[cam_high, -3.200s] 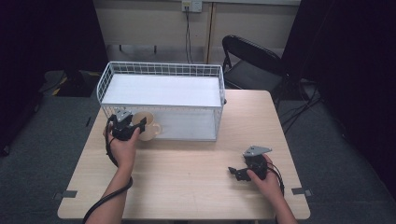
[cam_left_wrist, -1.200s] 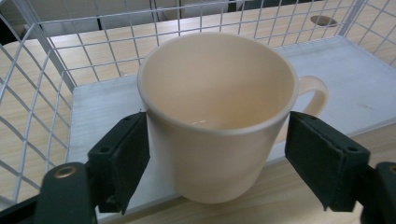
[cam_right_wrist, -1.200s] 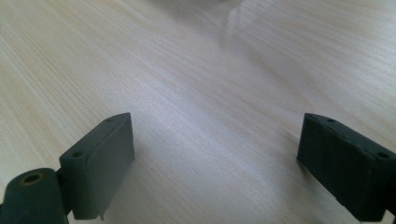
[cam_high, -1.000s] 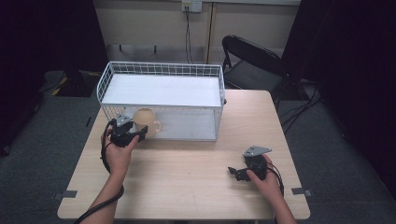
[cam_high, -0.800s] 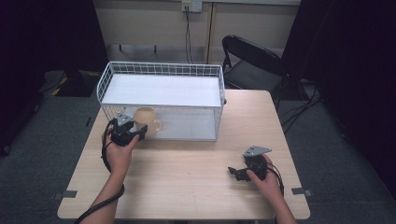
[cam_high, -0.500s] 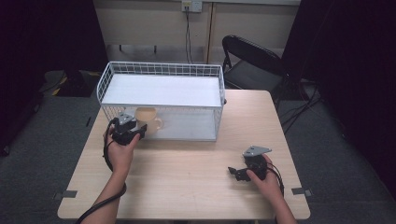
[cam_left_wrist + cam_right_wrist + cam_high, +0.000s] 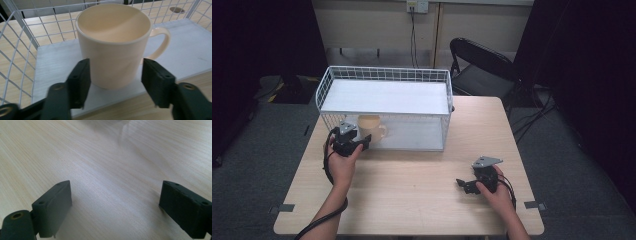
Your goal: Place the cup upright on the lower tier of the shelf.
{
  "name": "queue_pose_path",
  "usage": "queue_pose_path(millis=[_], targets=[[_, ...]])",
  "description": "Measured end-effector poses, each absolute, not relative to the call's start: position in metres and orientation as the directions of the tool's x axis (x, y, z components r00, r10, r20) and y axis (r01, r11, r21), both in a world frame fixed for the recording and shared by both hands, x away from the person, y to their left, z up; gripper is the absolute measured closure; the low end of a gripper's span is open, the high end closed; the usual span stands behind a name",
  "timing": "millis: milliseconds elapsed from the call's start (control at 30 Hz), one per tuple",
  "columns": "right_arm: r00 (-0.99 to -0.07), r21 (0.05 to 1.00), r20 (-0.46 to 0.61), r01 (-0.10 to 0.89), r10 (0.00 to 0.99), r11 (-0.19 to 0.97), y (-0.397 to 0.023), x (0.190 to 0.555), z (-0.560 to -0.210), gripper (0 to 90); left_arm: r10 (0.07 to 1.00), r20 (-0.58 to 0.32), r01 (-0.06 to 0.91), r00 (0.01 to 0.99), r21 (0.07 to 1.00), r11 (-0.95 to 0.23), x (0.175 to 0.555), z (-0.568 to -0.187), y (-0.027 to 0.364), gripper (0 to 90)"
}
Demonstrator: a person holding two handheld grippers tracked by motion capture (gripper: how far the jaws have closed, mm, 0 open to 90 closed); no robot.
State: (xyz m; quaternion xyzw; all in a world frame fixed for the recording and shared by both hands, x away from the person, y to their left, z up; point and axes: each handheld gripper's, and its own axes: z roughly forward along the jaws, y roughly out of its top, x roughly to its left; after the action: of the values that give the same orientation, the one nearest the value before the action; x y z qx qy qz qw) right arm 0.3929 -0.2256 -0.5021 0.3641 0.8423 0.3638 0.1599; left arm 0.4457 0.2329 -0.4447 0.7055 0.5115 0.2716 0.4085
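We see a cream-coloured mug (image 7: 113,42) standing upright on the white floor of the wire basket (image 7: 384,75), at the basket's near left corner. The mug is plain and glossy, without print. Its inside is empty and the same pale cream as the outside. Its body narrows slightly toward the base, and its rounded loop handle points to the right in the left gripper view.

Our left gripper (image 7: 114,80) reaches in at the mug's lower half, one black jaw on each side of it. The jaws have just been opening. The left jaw sits right at the mug's wall, while a slim gap shows between the right jaw and the mug, so they no longer clamp it.

Our right gripper (image 7: 115,207) rests on the light wooden table (image 7: 422,200), well apart from the basket, its jaws spread wide with nothing but tabletop between them.
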Motion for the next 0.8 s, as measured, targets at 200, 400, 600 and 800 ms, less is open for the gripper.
queue_pose_path(millis=[200, 400, 600, 800], targets=[[-0.685, 0.730, -0.005, 0.495, 0.728, 0.471, -0.226, 0.393, -0.502, 10.2, 0.929, -0.043, 0.532, 0.367, 0.829, -0.172, 0.439, -0.446, 0.234, 20.5], [-0.685, 0.730, -0.005, 0.495, 0.728, 0.471, -0.226, 0.393, -0.502, 10.2, 0.919, -0.030, 0.538, 0.392, 0.818, -0.203, 0.432, -0.446, 0.235, 16.8], [-0.684, 0.729, -0.004, 0.497, 0.729, 0.471, -0.225, 0.393, -0.502, 10.2, 0.901, -0.040, 0.539, 0.431, 0.813, -0.222, 0.424, -0.444, 0.236, 16.5], [-0.685, 0.730, -0.005, 0.495, 0.729, 0.471, -0.226, 0.393, -0.502, 10.2, 0.888, -0.037, 0.542, 0.458, 0.804, -0.245, 0.418, -0.444, 0.238, 16.2]])
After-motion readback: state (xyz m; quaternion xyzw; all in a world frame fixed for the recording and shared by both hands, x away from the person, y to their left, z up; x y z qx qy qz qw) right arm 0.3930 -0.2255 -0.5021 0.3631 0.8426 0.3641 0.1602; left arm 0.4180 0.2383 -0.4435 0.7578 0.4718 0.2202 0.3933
